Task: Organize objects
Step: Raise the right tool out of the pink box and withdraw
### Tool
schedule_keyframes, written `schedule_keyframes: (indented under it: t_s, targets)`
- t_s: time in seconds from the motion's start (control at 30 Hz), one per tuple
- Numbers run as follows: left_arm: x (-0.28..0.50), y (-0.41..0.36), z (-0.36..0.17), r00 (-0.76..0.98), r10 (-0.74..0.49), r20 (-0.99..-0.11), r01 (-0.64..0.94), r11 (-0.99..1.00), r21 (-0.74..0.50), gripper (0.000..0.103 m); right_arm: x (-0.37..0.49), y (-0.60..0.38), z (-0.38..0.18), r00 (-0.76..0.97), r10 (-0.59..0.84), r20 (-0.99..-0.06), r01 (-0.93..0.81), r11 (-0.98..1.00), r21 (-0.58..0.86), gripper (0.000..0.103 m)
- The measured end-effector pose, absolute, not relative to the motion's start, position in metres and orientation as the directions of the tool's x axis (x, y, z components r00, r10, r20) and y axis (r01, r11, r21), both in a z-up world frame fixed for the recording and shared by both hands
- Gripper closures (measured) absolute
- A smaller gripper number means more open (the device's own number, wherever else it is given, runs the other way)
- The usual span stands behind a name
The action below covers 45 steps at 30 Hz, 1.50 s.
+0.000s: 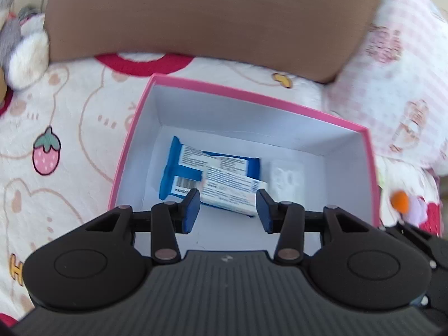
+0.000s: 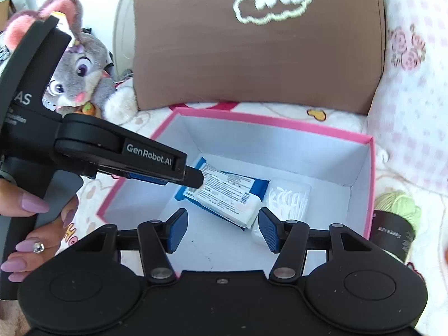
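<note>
Bright daylight, cartoon-print bedspread [image 1: 70, 106] – brown cushion [image 2: 252, 56], pink checked pillow [image 2: 414, 84]

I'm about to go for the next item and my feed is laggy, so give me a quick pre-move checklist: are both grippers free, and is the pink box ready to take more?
1. Left gripper empty: ok. Its jaws stand apart above the box with nothing between the pads.
2. Right gripper empty: ok. Jaws apart, nothing pinched.
3. Blue wipes pack released: ok. It lies flat on the box floor.
4. Clear case of floss picks inside the box: ok, beside the wipes pack.
5. Room left in the pink box: ok. Bare white floor shows in front of the wipes.
6. Next item within reach: cannot tell. Green yarn and a black container sit outside the box's right wall.
</note>
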<state>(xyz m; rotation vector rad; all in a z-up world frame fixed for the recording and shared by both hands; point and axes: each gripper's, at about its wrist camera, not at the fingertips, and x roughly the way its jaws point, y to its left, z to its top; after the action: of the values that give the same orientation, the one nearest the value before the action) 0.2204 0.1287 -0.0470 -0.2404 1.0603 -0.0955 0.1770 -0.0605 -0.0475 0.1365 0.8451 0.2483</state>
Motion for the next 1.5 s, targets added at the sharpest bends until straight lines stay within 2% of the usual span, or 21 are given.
schedule_keyframes:
  t_s: [0.23,0.3,0.47,0.83,0.93,1.07,1.3,1.43,1.5]
  targets:
    - [0.187,0.116,-0.008,0.512,-0.211,-0.833,0.036,0.974,-0.225,0.046,0.146,-0.057,-0.017,0.648,0.271,-0.712,-0.207,0.962,0.178,0.042]
    - [0.180,0.115,-0.003,0.509,-0.263,-0.820,0.080,0.962,-0.260,0.046,0.137,-0.054,-0.010,0.644,0.271,-0.715,-0.233,0.960,0.154,0.042]
    - [0.157,0.121,-0.003,0.468,-0.308,-0.828,0.054,0.946,-0.321,0.046,0.118,-0.054,0.007,0.650,0.273,-0.709,-0.257,0.957,0.133,0.042]
    - [0.104,0.117,0.026,0.483,-0.296,-0.824,0.071,0.951,-0.300,0.042,0.076,-0.056,0.038,0.647,0.272,-0.713,-0.275,0.955,0.115,0.041]
    - [0.092,0.116,0.034,0.483,-0.310,-0.819,0.071,0.946,-0.316,0.041,0.064,-0.059,0.046,0.651,0.275,-0.707,-0.279,0.954,0.114,0.037]
    - [0.075,0.117,0.040,0.481,-0.368,-0.796,0.091,0.924,-0.372,0.041,0.049,-0.058,0.054,0.653,0.274,-0.706,-0.305,0.948,0.086,0.037]
    - [0.050,0.109,0.043,0.473,-0.381,-0.795,0.114,0.921,-0.373,0.041,0.031,-0.061,0.059,0.651,0.279,-0.705,-0.292,0.950,0.106,0.033]
    - [0.040,0.102,0.044,0.461,-0.402,-0.791,0.141,0.914,-0.382,0.041,0.018,-0.064,0.062,0.662,0.299,-0.687,-0.308,0.945,0.113,0.026]
    - [0.037,0.100,0.044,0.465,-0.396,-0.792,0.141,0.916,-0.375,0.040,0.012,-0.069,0.063,0.678,0.300,-0.671,-0.307,0.945,0.113,0.019]
